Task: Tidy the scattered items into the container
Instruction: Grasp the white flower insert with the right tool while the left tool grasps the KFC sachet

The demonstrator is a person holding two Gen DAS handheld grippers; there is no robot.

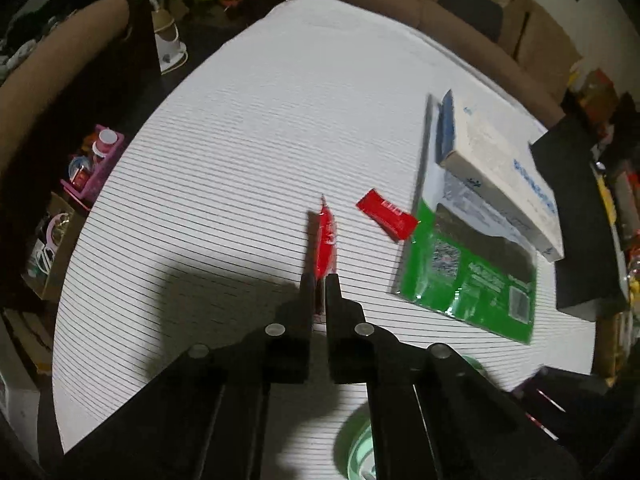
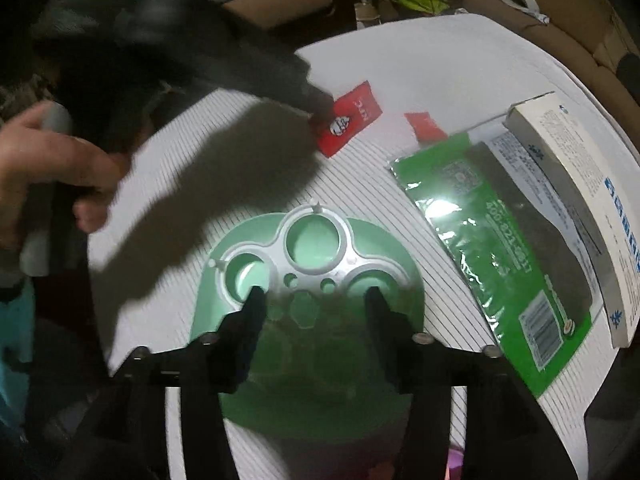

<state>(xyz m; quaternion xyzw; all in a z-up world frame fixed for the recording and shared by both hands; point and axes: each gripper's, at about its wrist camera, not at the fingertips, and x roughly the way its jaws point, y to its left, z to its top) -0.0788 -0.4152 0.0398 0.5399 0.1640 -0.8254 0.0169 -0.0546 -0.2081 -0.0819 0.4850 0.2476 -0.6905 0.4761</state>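
Left tool (image 1: pixel 319 280) pinches a red packet (image 1: pixel 326 242) edge-on above the table (image 1: pixel 240 140).

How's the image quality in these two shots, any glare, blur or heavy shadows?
Left wrist view: strong fisheye bend, the left gripper casts a dark shadow on the striped table; the box looks smeared. Right wrist view: bright glare on the green packet, the left gripper is motion-blurred with a broad shadow, and the red sachet stays readable.

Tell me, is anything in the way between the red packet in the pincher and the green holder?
Nothing visible blocks it. The left gripper holds the red KFC sauce packet above bare striped tablecloth, and the green holder sits just beyond that cloth, open-topped.
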